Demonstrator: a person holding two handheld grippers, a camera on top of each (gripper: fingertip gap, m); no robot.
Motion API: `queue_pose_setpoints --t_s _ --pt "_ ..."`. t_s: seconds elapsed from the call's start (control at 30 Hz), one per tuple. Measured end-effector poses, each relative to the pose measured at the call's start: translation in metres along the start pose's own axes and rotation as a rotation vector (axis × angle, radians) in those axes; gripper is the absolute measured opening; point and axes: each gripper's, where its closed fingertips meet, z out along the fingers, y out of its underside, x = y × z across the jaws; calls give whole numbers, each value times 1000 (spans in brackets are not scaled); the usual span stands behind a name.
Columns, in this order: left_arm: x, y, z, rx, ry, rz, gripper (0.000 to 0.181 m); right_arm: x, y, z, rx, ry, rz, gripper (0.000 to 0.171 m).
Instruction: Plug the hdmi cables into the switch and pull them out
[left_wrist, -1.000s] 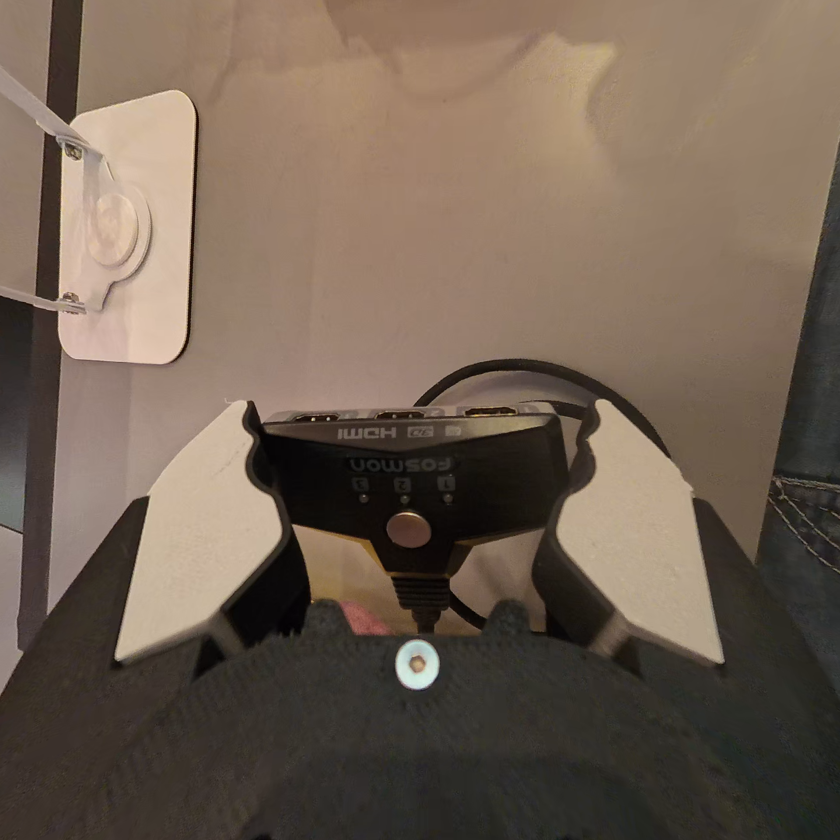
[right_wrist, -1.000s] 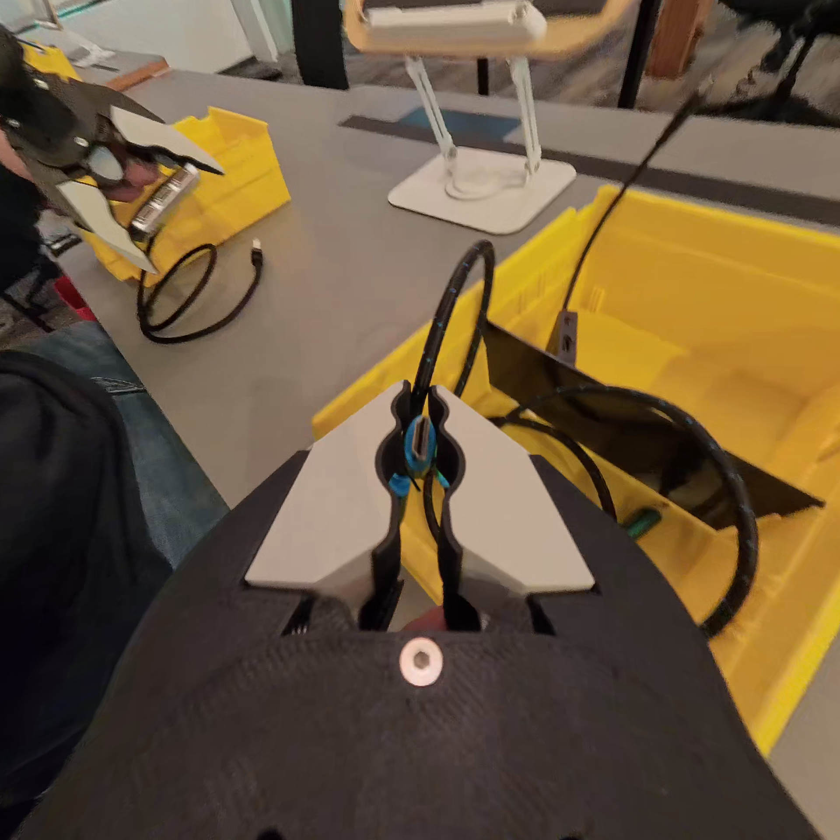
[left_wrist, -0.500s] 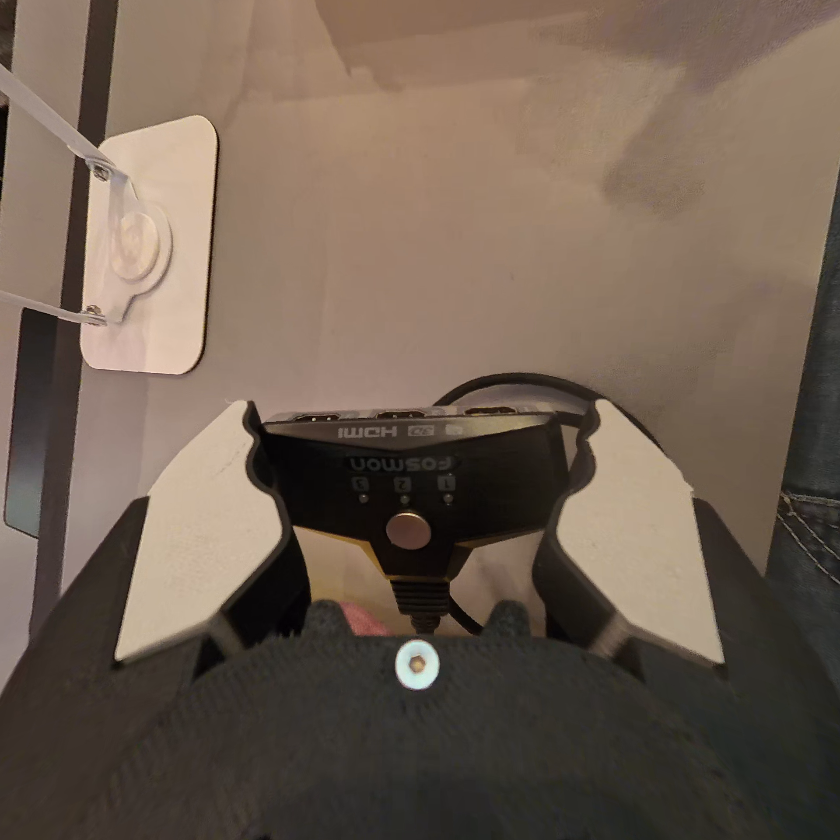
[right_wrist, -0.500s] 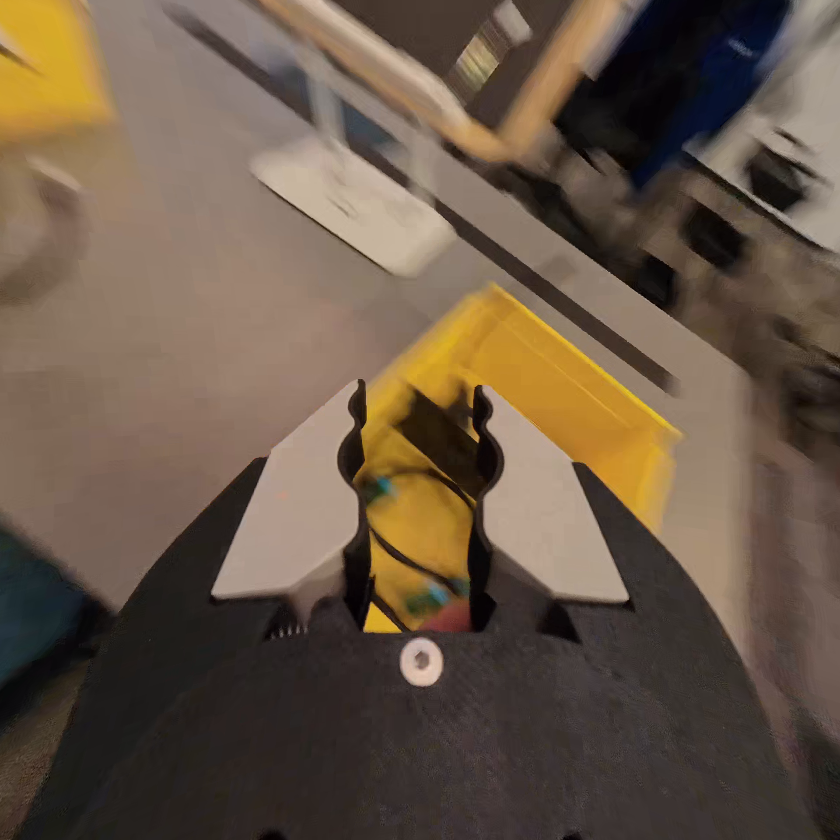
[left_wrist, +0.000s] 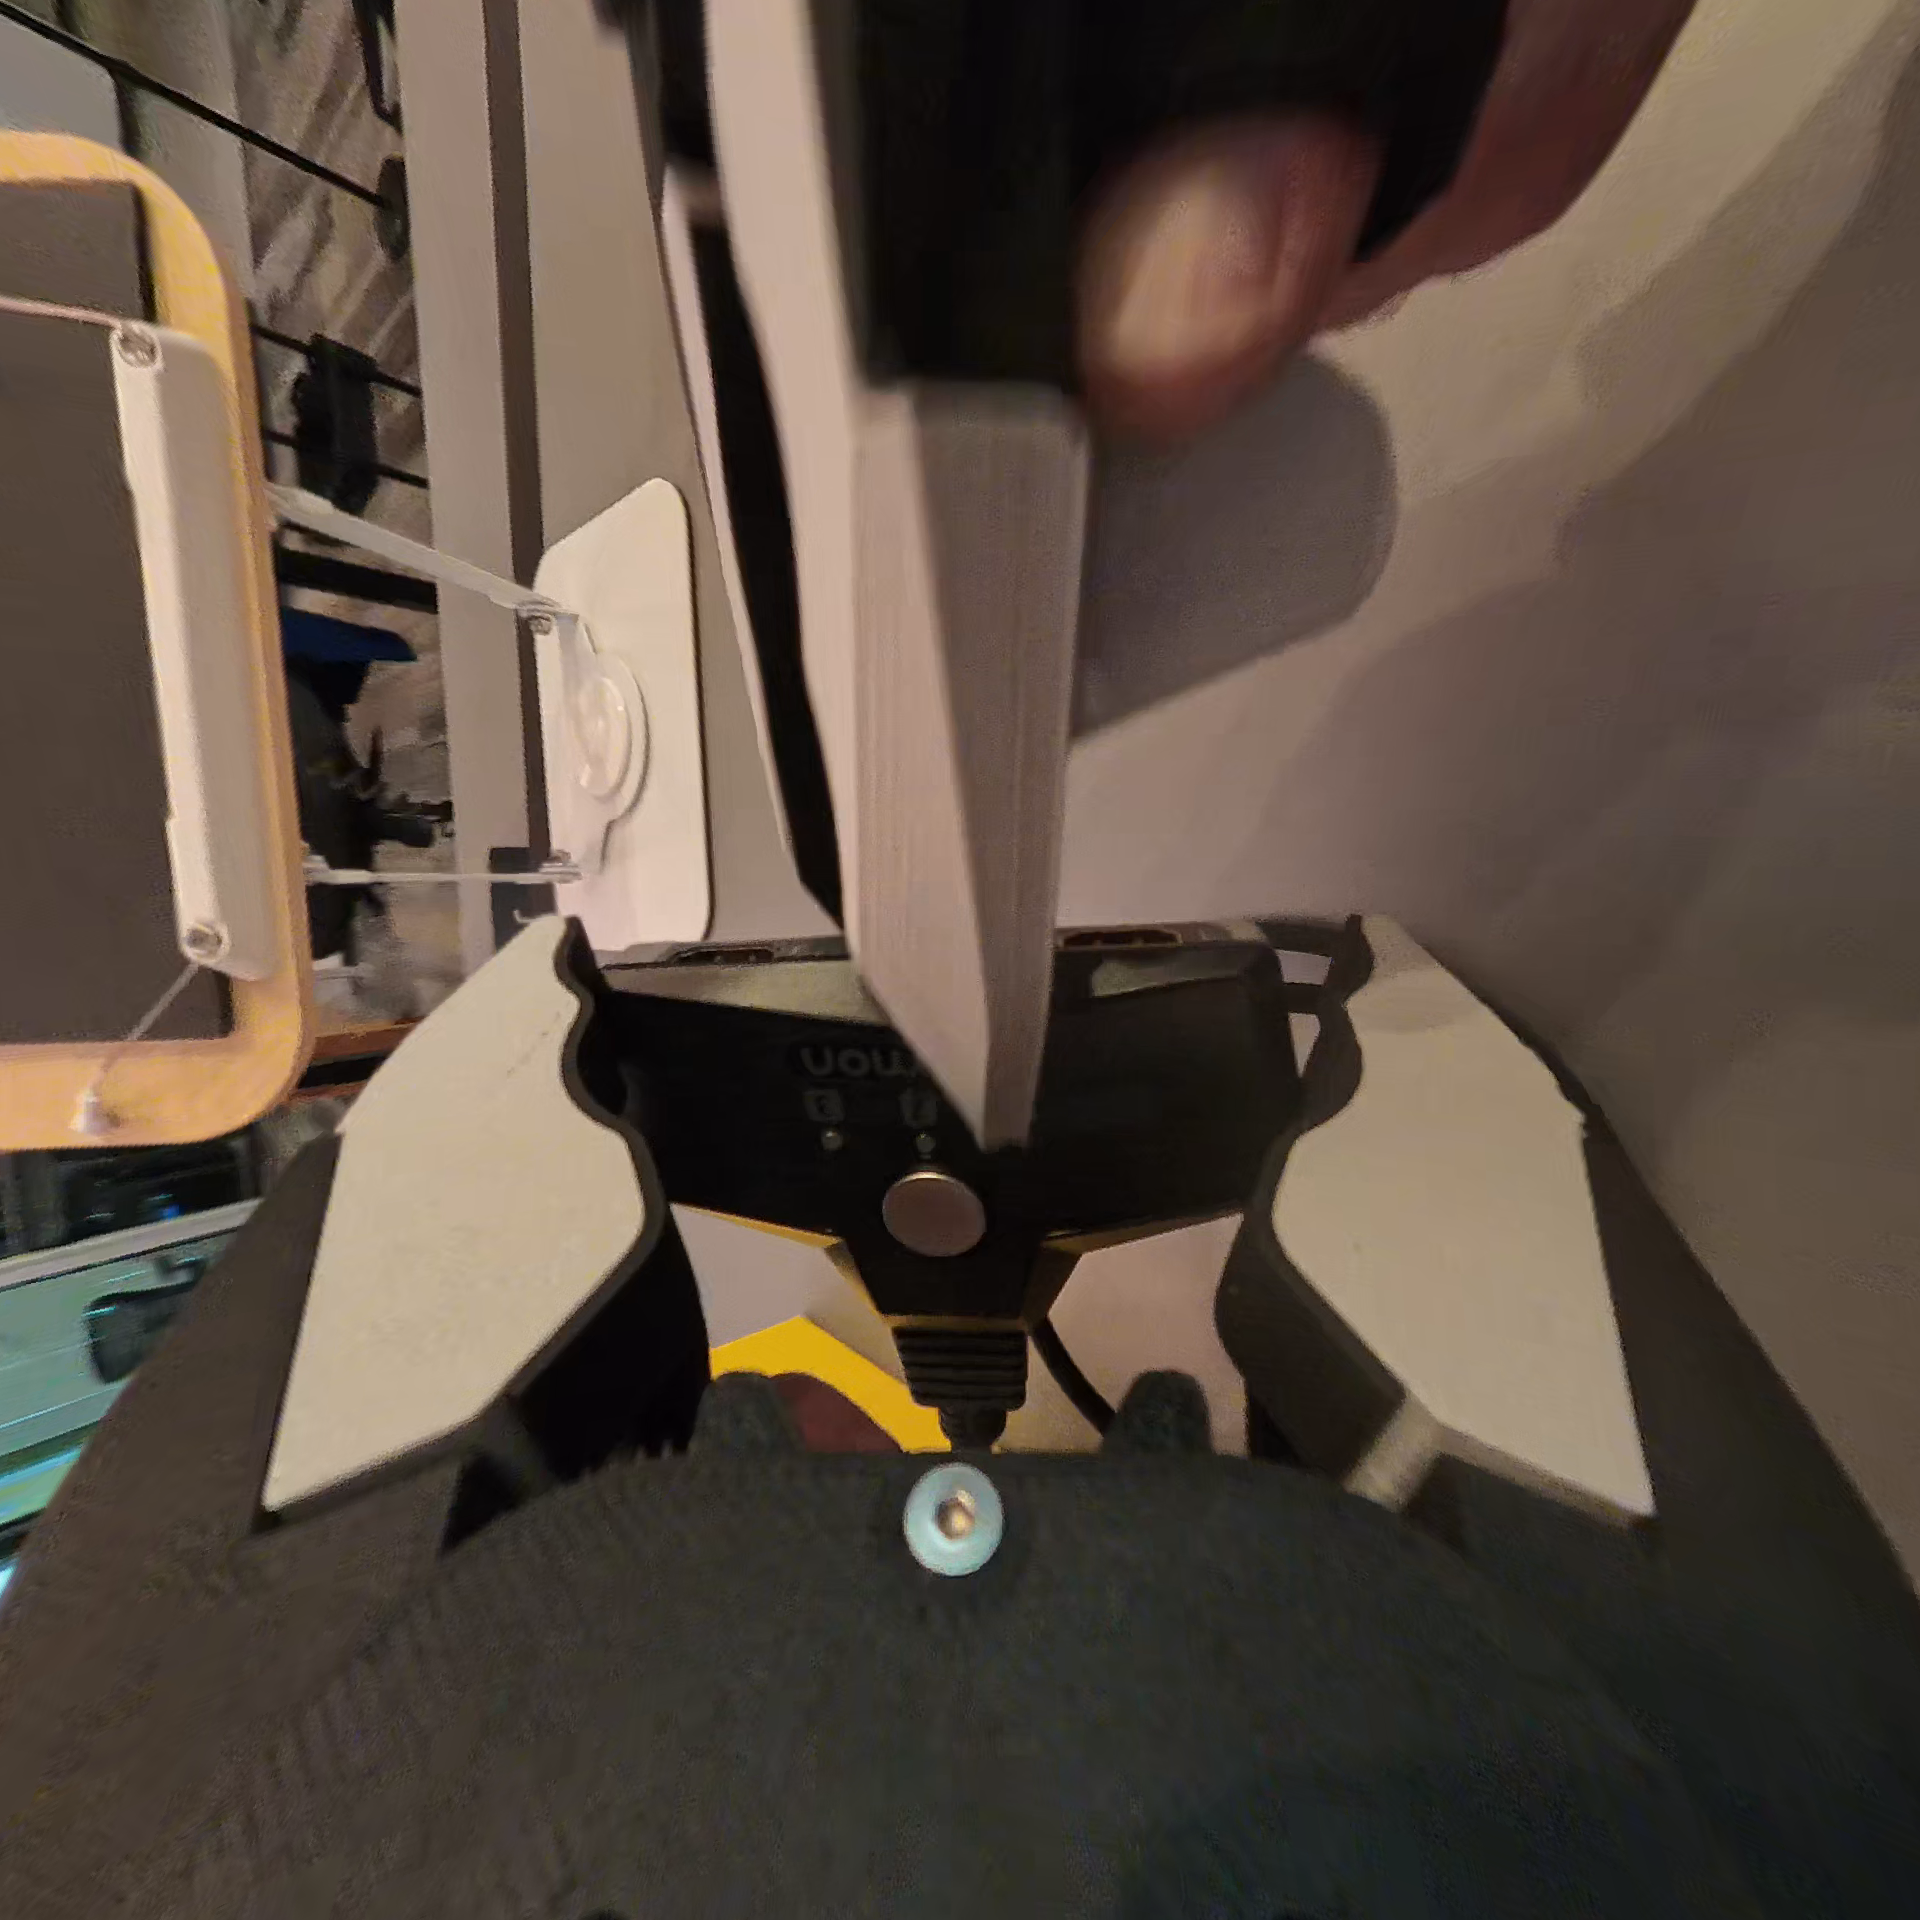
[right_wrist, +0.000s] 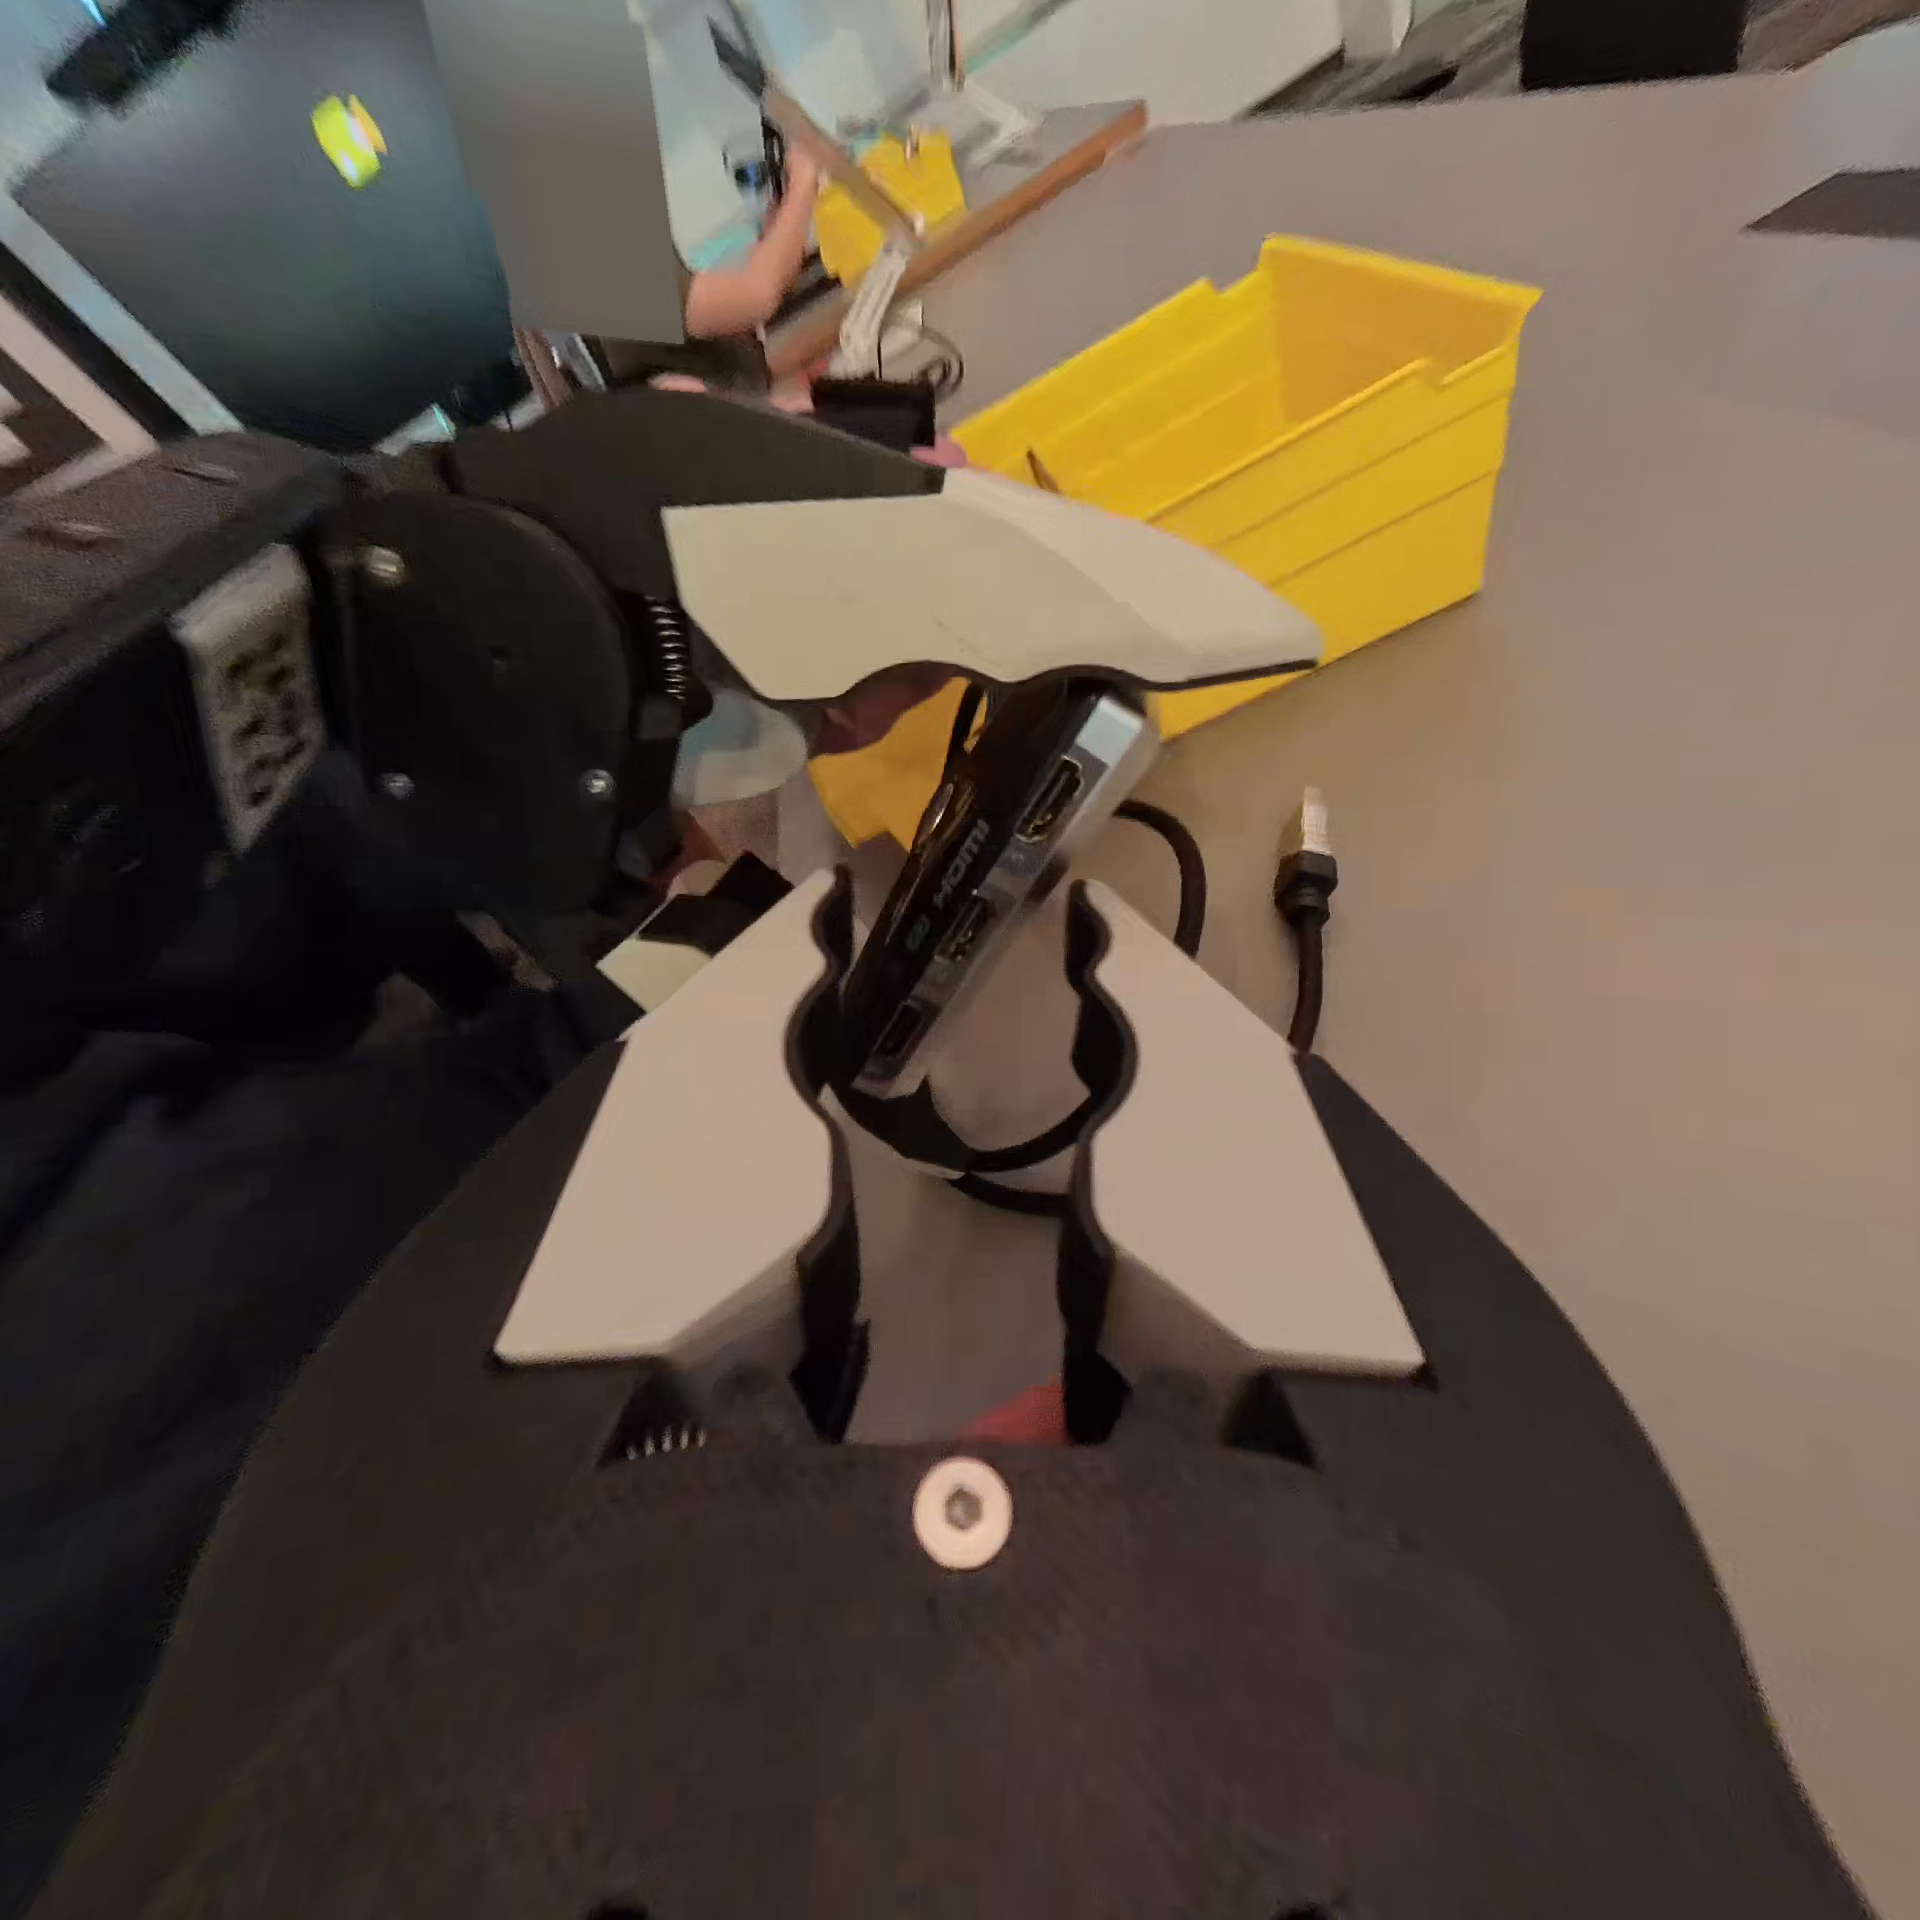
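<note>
My left gripper (left_wrist: 961, 1049) clamps the switch (right_wrist: 997, 883), its ports empty — right gripper's (right_wrist: 956, 997) jaws apart, cable-less — no plugging done.

Right gripper (right_wrist: 956, 940): jaws apart, empty, either side of switch's lower end.
Left gripper (right_wrist: 977, 634): clamping HDMI switch (right_wrist: 997, 883), tilted, ports facing camera.
Cable plug (right_wrist: 1304, 862): lying on grey table (right_wrist: 1610, 727).
Yellow bin (right_wrist: 1299, 457): behind switch.
</note>
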Motion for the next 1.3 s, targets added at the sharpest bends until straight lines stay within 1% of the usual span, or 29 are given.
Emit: queue_pose_setpoints --t_s 0.03,0.13,0.23,0.3,0.33,0.37,0.47,0.57,0.63,0.73,0.9,1.0,1.13,1.3 --pt "2 -1 2 -18 -14 29 127 1 5 6 -28 10 -21 30" --pt "3 1 8 -74 -63 109 128 7 10 13 -38 26 -31 26" --pt "-4 -9 4 -48 -119 105 128 4 3 4 -4 28 -51 25" --pt "-15 -6 -1 -113 -165 97 132 9 -4 -8 5 79 -85 22" --pt "-19 -1 -4 -155 -173 107 141 14 -8 -16 17 101 -87 21" --pt "-25 2 -8 -177 -187 100 143 19 -13 -26 35 111 -73 21" --pt "-44 -3 -25 -99 -222 4 134 26 -29 -56 63 187 -129 20" --pt "-62 7 -41 -88 -276 -51 127 22 -59 -98 117 269 -214 19" --pt "-67 16 -47 -91 -282 -87 123 22 -82 -133 158 351 -275 19" --pt "-70 30 -51 -82 -317 -131 111 19 -120 -191 240 458 -349 19" --pt "-56 60 -45 -138 -277 -177 111 11 -172 -292 352 654 -451 19" --pt "-51 75 -43 -149 -262 -223 110 -2 -195 -344 432 742 -503 19" --pt "-44 91 -36 -175 -241 -264 110 -21 -218 -396 526 856 -571 18" --pt "-39 104 -26 -211 -224 -273 110 -33 -239 -435 619 939 -650 18"
